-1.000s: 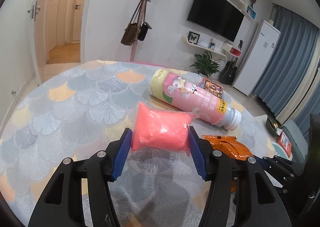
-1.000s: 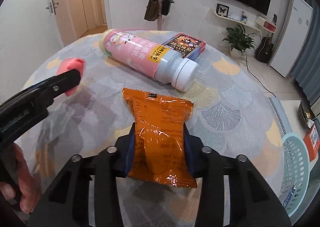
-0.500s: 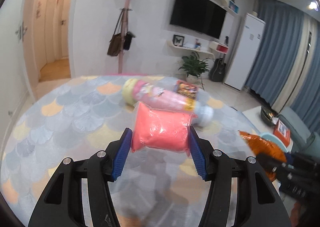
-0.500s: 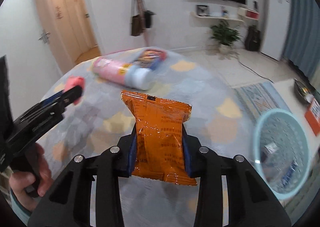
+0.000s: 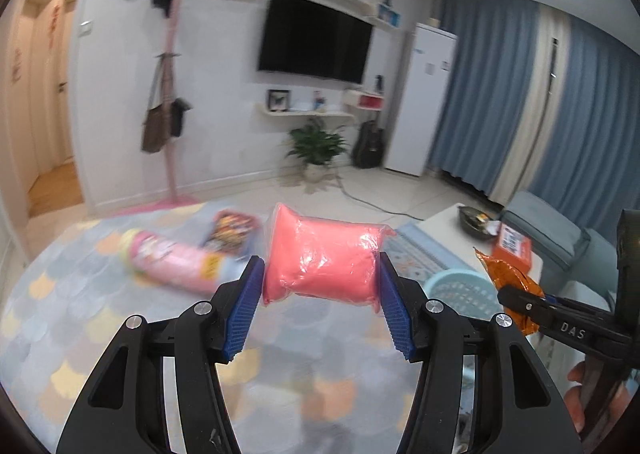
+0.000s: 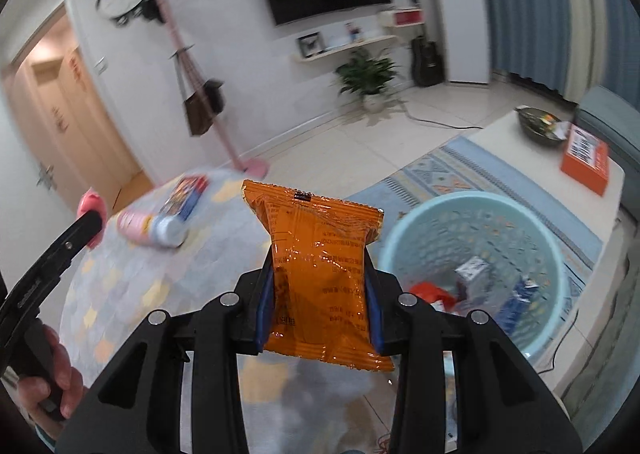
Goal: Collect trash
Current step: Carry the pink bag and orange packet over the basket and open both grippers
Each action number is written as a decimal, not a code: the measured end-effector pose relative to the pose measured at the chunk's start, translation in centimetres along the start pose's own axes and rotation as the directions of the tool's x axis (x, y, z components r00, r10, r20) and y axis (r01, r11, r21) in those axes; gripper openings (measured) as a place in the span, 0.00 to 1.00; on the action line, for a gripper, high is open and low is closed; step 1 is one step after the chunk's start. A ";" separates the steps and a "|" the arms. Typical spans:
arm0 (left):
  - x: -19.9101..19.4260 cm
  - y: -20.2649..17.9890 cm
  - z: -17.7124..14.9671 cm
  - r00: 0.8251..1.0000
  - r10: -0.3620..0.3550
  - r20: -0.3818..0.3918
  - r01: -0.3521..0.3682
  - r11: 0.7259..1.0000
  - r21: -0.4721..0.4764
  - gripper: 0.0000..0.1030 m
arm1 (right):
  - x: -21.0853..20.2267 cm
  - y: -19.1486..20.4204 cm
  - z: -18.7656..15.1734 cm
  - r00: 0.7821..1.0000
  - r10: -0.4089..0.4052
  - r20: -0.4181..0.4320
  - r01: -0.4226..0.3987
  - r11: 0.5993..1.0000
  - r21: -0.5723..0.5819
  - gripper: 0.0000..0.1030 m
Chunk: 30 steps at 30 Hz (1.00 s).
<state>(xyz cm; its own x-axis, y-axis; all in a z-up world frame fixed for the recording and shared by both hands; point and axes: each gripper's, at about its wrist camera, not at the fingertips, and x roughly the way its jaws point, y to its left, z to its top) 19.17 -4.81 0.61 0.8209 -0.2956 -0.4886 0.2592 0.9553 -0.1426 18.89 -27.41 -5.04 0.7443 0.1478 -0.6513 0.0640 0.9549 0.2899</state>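
My left gripper is shut on a pink plastic packet and holds it in the air above the round table. My right gripper is shut on an orange snack packet, lifted near the table's right edge. The orange packet also shows at the right of the left wrist view. A light blue trash basket stands on the floor to the right, with several wrappers inside; it also shows in the left wrist view. The pink packet also shows at the left of the right wrist view.
A pink bottle lies on its side on the table, next to a small dark box. A low white table with an orange box stands behind the basket. A pink coat stand is by the far wall.
Both grippers have lifted their packets off the table and swung right, toward the blue basket. The bottle and box stay on the table, farther away.
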 end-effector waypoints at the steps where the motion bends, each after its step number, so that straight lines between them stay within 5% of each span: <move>1: 0.5 -0.9 0.3 1.000 -0.013 -0.006 0.013 1.000 0.017 0.53 | -0.4 -1.2 0.3 1.000 -0.013 0.010 0.012 1.000 0.021 0.33; 10: 5.4 -9.7 2.9 0.988 -0.141 -0.067 0.149 0.981 0.127 0.53 | -1.5 -11.5 1.9 0.992 -0.119 0.041 0.107 0.970 0.219 0.33; 18: 12.5 -15.2 0.3 0.934 -0.254 -0.252 0.283 0.955 0.089 0.53 | -0.1 -18.0 1.7 0.982 -0.189 -0.007 0.181 0.928 0.327 0.34; 30: 17.6 -18.0 -3.6 0.881 -0.263 -0.394 0.322 0.942 0.091 0.56 | 3.5 -20.8 0.8 0.971 -0.221 -0.091 0.238 0.913 0.332 0.42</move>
<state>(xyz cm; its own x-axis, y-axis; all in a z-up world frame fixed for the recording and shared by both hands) 27.10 -27.16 -8.54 0.4543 -0.5076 -0.7320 0.5545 0.8043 -0.2136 20.70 -46.92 -12.79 0.6485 -0.0441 -0.7599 0.4568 0.8211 0.3422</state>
